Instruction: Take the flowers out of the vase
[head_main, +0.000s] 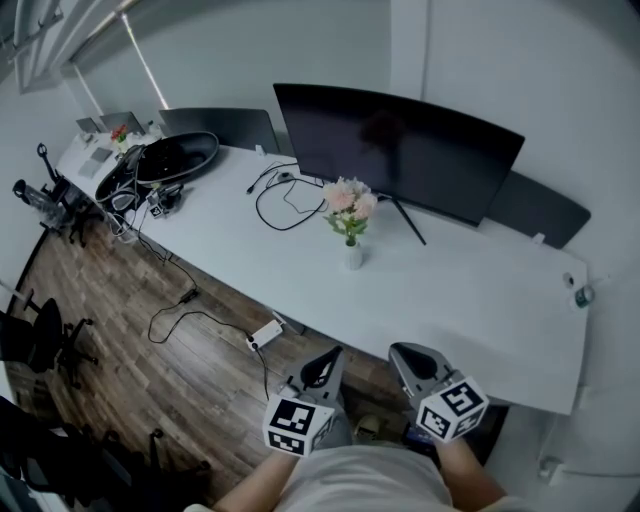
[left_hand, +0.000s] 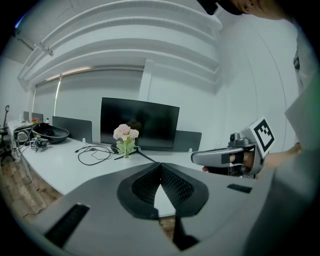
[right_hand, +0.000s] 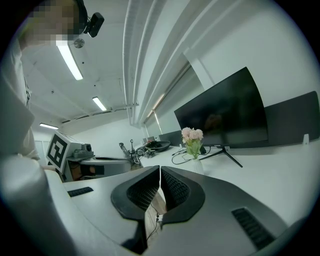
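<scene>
A small bunch of pink flowers (head_main: 349, 200) stands upright in a little white vase (head_main: 353, 256) in the middle of the white table (head_main: 480, 300), in front of the monitor. My left gripper (head_main: 331, 357) and right gripper (head_main: 405, 352) hover side by side at the table's near edge, well short of the vase, both shut and empty. In the left gripper view the flowers (left_hand: 125, 133) sit far ahead beyond the shut jaws (left_hand: 160, 167), with the right gripper (left_hand: 196, 158) alongside. The right gripper view shows the flowers (right_hand: 192, 135) beyond its shut jaws (right_hand: 159, 170).
A large dark monitor (head_main: 400, 150) stands behind the vase, one stand leg reaching to its right. A looped black cable (head_main: 285, 205) lies left of it. A black bowl-shaped object (head_main: 178, 157) and clutter fill the far left end. A power strip (head_main: 266, 334) lies on the wooden floor.
</scene>
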